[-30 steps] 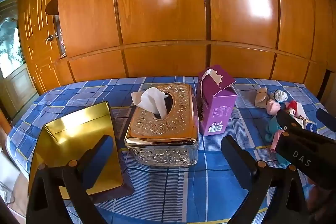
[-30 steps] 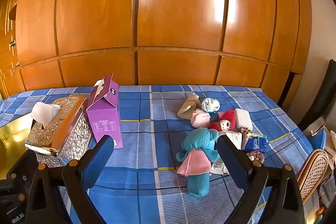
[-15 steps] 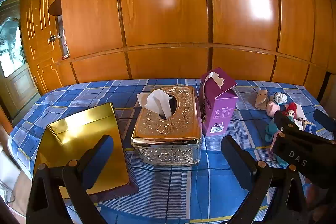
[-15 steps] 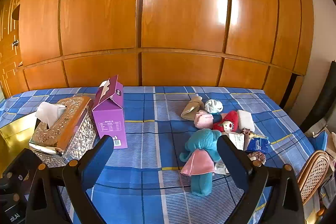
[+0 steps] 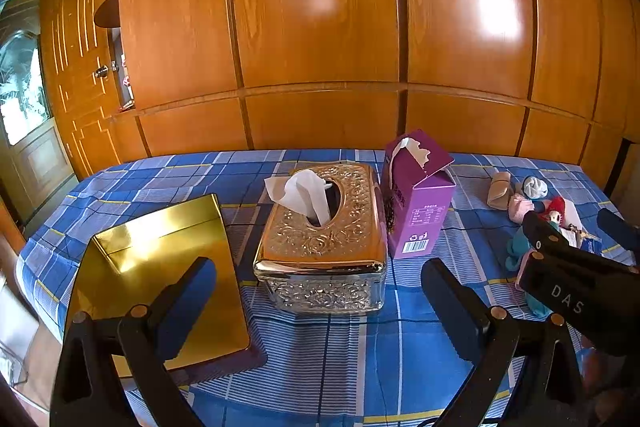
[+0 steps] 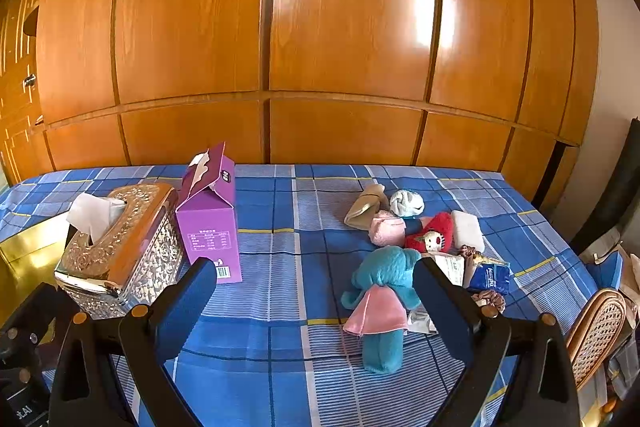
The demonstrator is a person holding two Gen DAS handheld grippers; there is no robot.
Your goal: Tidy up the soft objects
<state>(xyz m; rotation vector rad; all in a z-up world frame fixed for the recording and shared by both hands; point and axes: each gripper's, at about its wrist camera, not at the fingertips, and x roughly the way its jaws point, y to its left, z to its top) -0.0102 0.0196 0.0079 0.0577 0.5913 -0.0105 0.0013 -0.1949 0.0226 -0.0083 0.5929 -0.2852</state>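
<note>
The teal plush toy (image 6: 380,301) lay on the blue checked cloth (image 6: 280,307), right of the purple carton (image 6: 212,223). The right gripper (image 6: 314,301) hung above the cloth, fingers spread and empty, the toy just inside its right finger. The left gripper (image 5: 320,297), equally spread, faced the gold tissue box (image 5: 324,239).

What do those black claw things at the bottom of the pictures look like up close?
Each gripper, left gripper and right gripper, has two matte black wedge-shaped fingers on angular black frames with small brass-coloured rivets. The other tool's black body shows white "DAS" lettering.
</note>
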